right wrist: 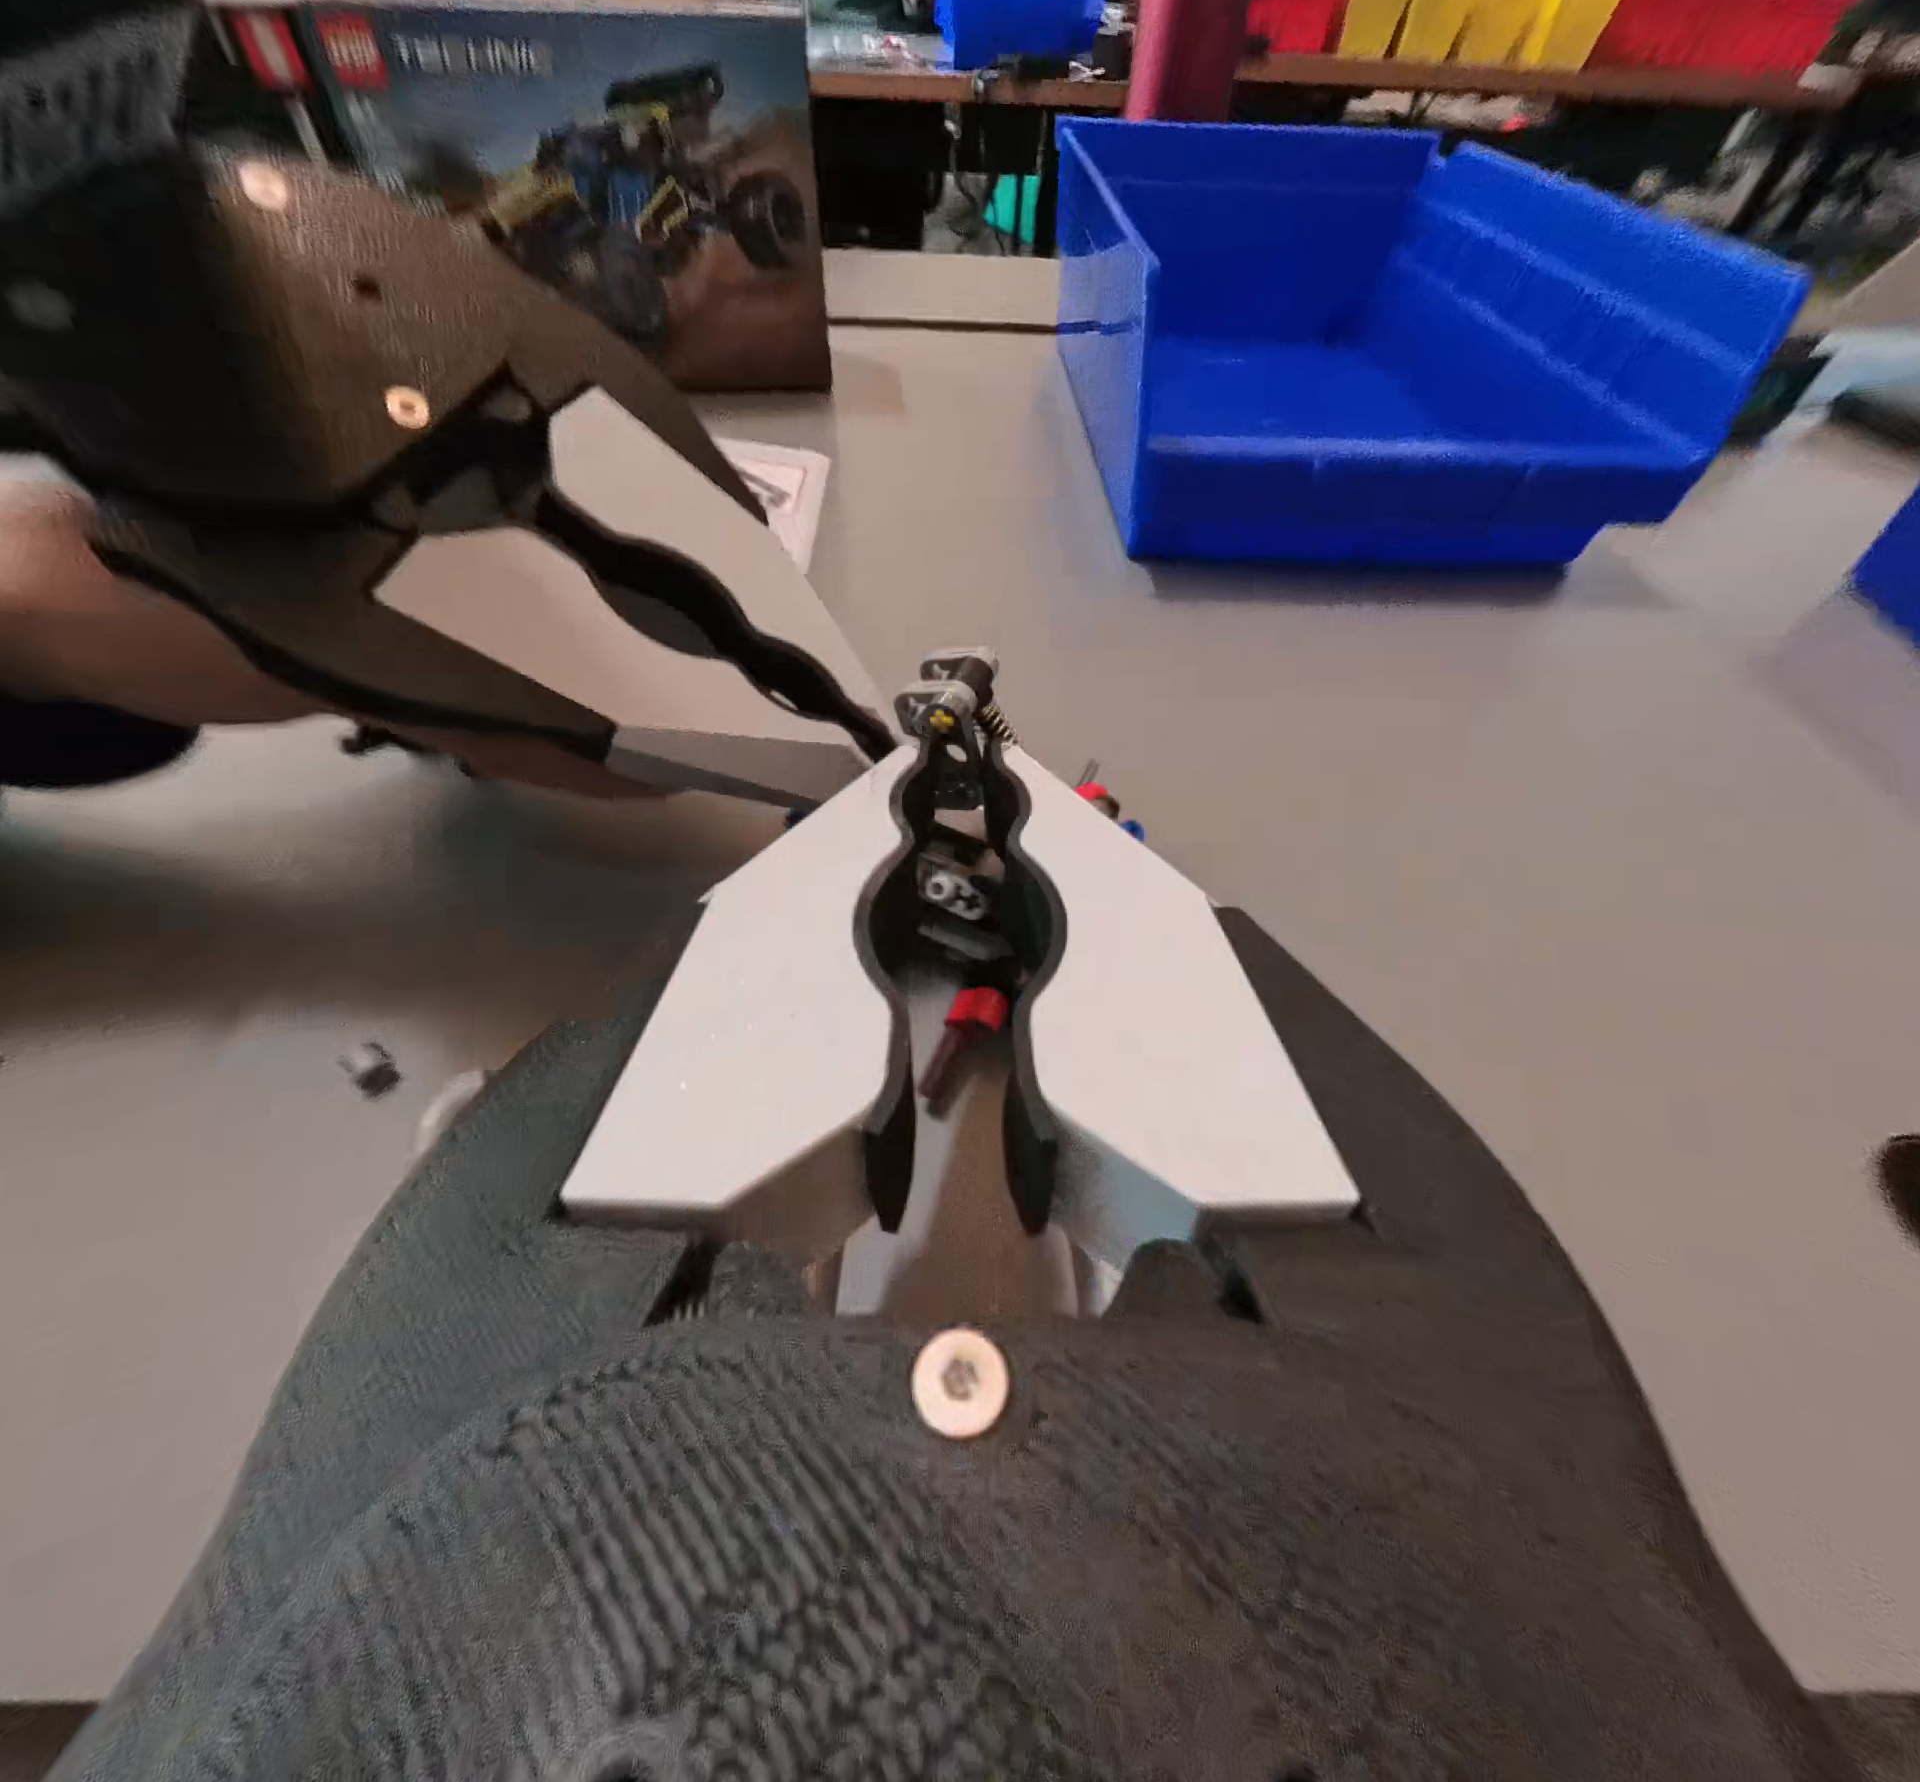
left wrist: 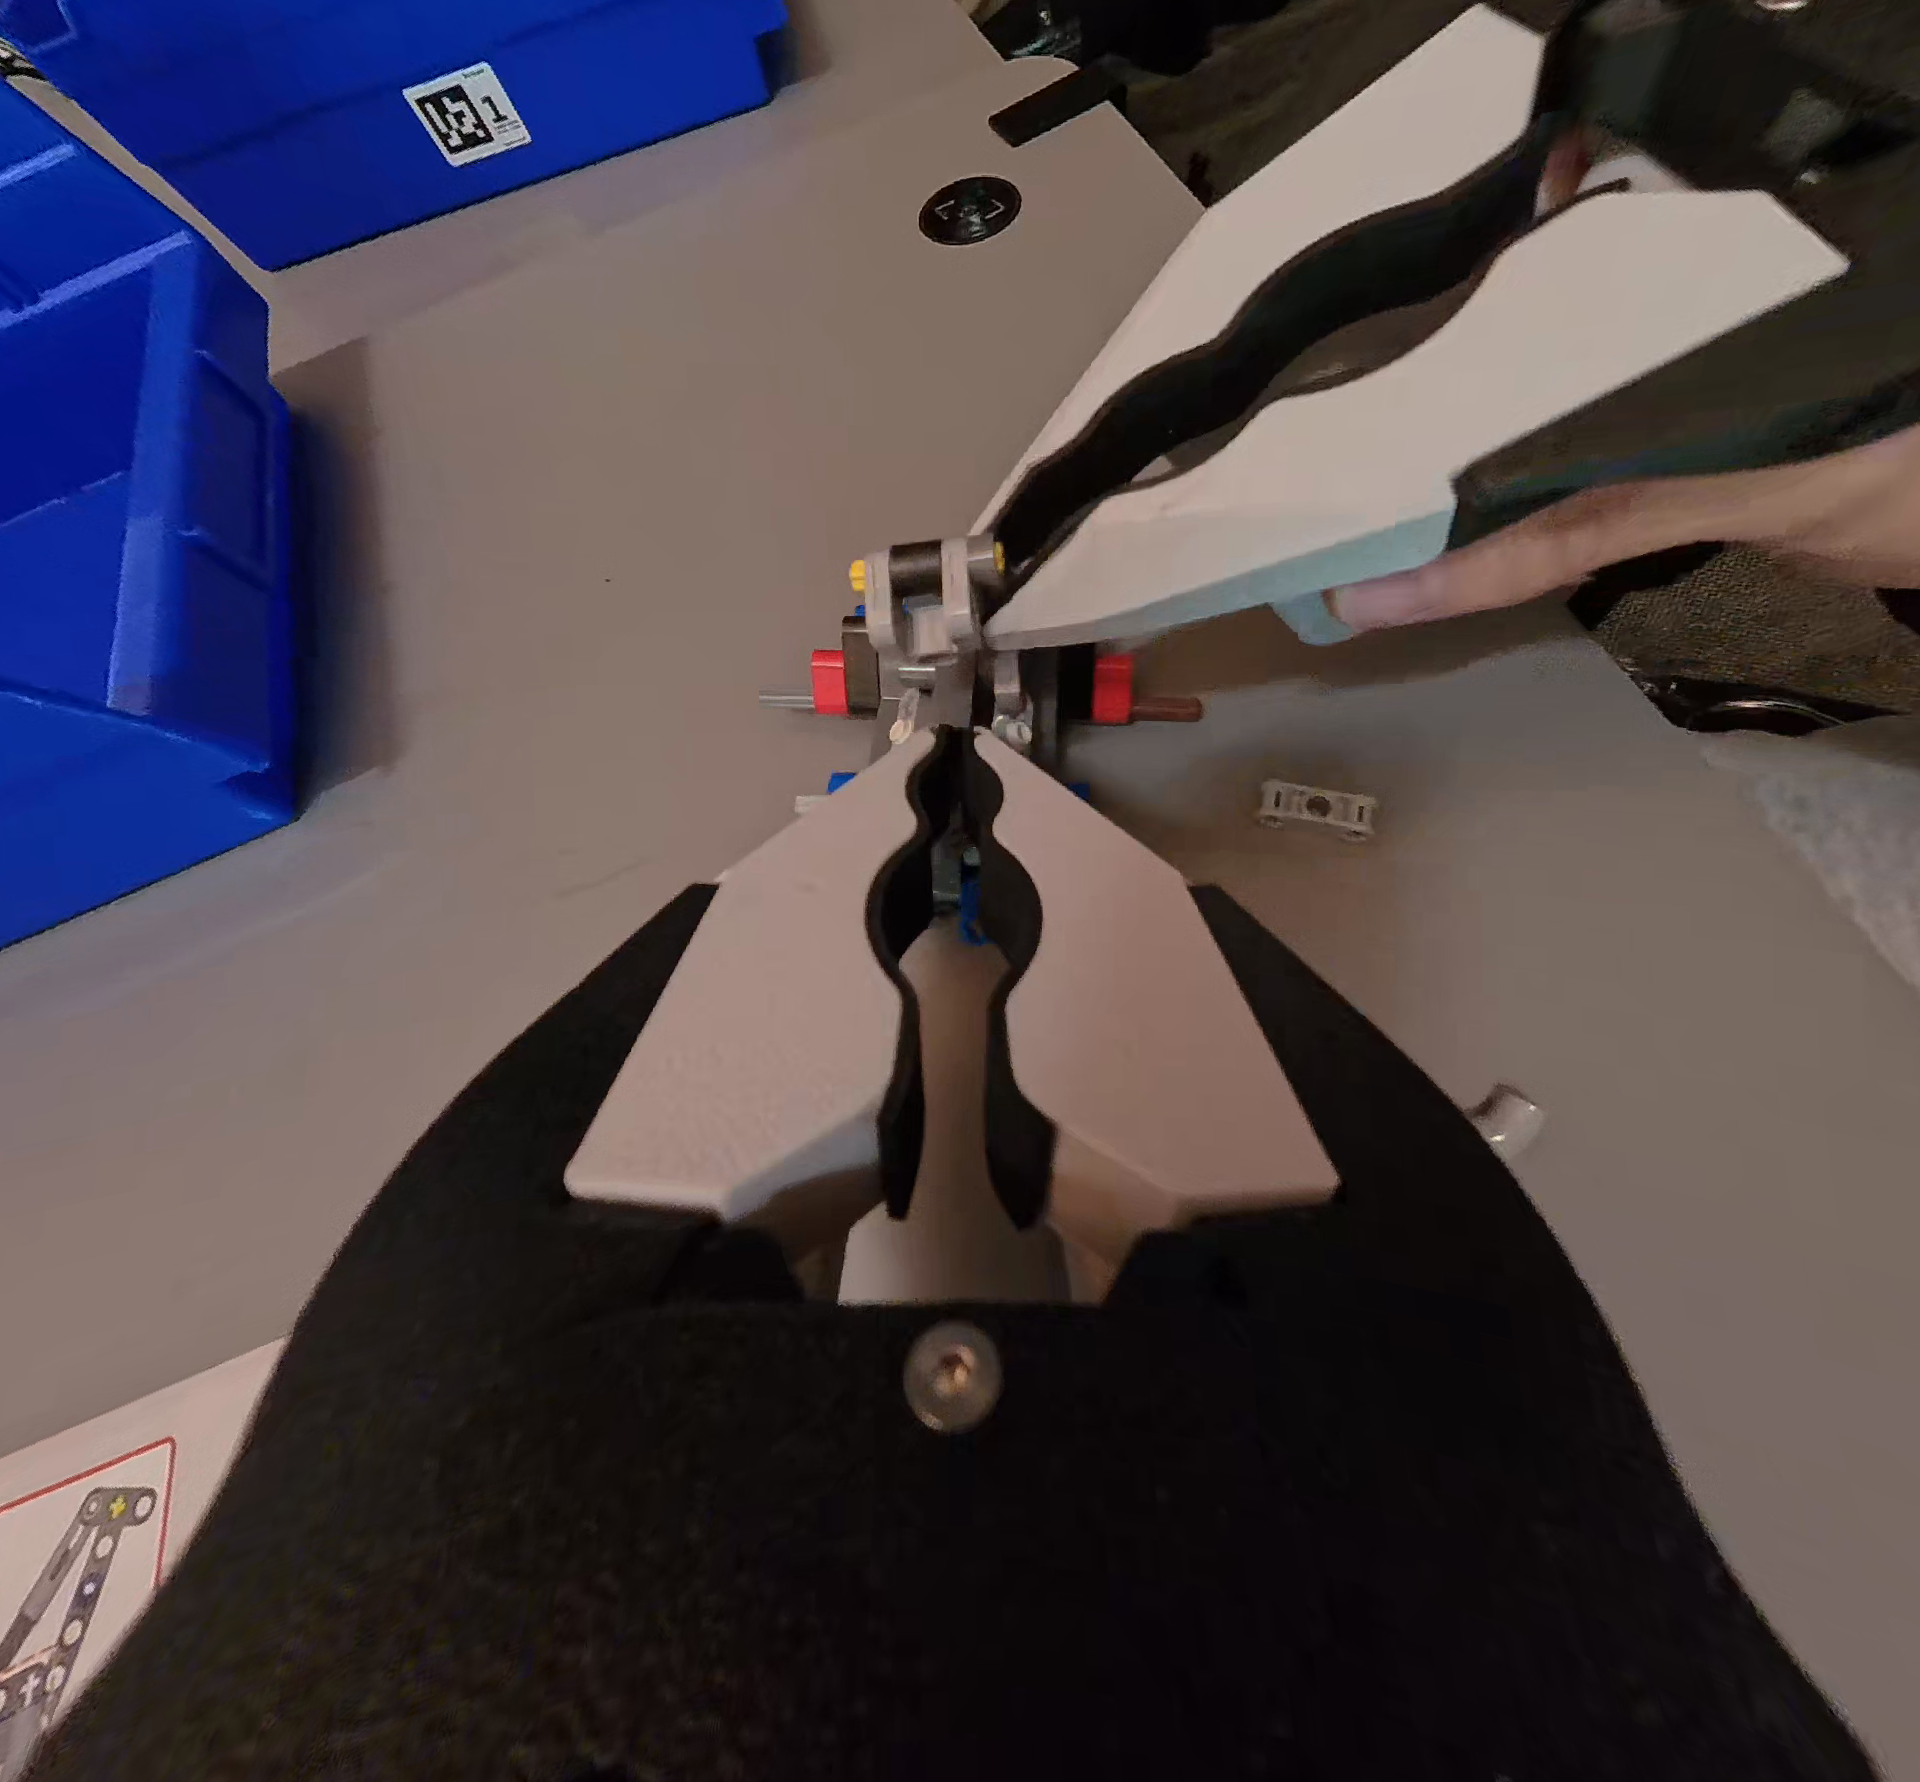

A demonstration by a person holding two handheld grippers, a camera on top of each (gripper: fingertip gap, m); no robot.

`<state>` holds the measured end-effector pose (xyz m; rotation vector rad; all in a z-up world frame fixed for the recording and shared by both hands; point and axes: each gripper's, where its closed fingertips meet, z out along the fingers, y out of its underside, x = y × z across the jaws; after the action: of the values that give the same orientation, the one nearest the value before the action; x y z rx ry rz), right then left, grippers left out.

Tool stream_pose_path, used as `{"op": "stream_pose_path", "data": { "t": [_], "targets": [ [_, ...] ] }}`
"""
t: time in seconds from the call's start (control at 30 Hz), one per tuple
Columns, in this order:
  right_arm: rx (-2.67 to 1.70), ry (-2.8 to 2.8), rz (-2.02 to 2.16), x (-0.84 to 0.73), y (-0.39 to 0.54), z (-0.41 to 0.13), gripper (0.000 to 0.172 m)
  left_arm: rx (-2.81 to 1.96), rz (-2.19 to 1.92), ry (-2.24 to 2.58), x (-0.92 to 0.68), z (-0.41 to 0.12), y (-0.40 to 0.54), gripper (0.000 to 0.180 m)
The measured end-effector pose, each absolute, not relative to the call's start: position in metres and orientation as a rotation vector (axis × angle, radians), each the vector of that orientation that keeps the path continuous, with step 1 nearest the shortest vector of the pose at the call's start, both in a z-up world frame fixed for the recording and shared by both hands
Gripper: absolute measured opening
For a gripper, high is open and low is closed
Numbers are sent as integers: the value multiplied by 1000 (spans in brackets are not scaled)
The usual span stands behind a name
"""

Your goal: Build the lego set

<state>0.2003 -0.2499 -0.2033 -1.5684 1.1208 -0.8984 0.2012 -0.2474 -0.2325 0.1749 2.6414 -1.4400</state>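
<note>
A small brick assembly point(left wrist: 914, 620) of grey beams, black parts, red bushes and blue pins stands on the grey table point(left wrist: 623, 485). My left gripper point(left wrist: 958, 740) is shut, and its tips rest against the middle of the assembly. It enters the right wrist view from the left point(right wrist: 883, 745). My right gripper point(right wrist: 951, 761) is shut on the assembly's upright beam with the yellow pin point(right wrist: 940, 714). In the left wrist view it comes in from the upper right point(left wrist: 987, 589) and clamps the top grey beam.
Blue bins point(left wrist: 416, 70) point(left wrist: 125, 537) stand at the left, and another bin point(right wrist: 1351, 382) is far right. A loose grey piece point(left wrist: 1317, 807) lies right of the assembly. A set box point(right wrist: 623, 194) stands behind, and an instruction sheet point(left wrist: 83, 1576) lies near left. A hand point(left wrist: 1662, 548) holds the right gripper. Only a small space, under 4 cm, lies between the two pairs of fingers.
</note>
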Motion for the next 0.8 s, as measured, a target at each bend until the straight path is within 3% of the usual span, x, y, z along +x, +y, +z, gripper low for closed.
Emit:
{"op": "stream_pose_path", "data": {
  "t": [0.43,0.8],
  "targets": [
    [-1373,1211,-534,197,-244,-206,7,201,-1438,2638,200,-232,-247,0],
    [-1537,1188,-687,197,-246,-211,6,212,-1380,2672,212,-217,-227,8]
  ]
}}
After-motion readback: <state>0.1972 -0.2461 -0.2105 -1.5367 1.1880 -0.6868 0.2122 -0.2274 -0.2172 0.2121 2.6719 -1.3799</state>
